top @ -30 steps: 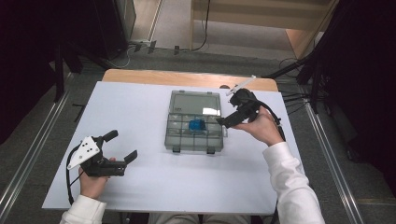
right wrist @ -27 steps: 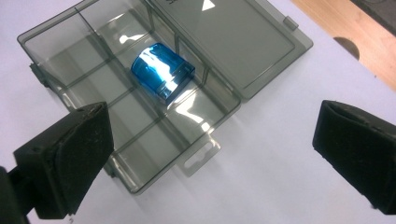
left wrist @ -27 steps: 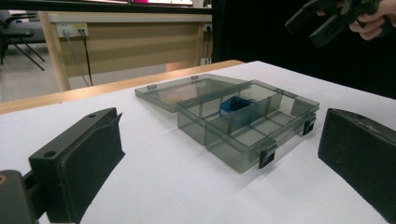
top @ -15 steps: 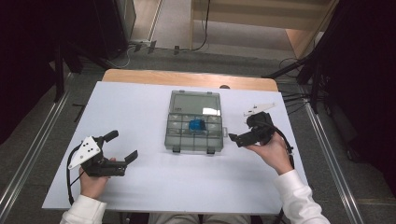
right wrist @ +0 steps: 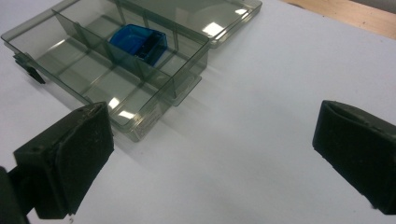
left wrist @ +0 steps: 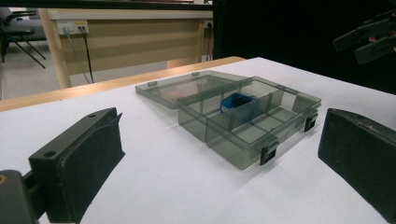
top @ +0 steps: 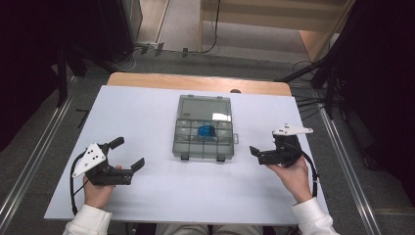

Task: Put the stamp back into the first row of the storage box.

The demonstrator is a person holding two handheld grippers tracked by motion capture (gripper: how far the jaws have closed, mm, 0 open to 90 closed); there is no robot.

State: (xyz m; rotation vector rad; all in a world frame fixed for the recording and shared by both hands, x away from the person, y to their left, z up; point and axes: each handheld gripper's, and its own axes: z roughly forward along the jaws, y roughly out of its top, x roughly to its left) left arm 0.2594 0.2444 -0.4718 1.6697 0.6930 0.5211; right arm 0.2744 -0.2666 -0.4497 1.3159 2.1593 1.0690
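Mid-frame, an unlabelled open box [top: 204, 128] holds a blue piece [top: 206, 131] (no writing readable); left claw [top: 128, 152] and right claw [right wrist: 212, 154] gape wide, empty.

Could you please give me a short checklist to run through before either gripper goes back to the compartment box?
1. Lid open: ok. The lid of the compartment box lies flat behind the tray.
2. Contents where expected: ok. One blue piece sits in a middle compartment of the back row; the rest look empty.
3. Left gripper free: ok. Jaws wide apart, nothing between them.
4. Right gripper free: ok. Jaws apart, empty, held right of the box.
5. Path clear: ok. Bare white tabletop between each gripper and the box.
6. Front latches undamaged: cannot tell.
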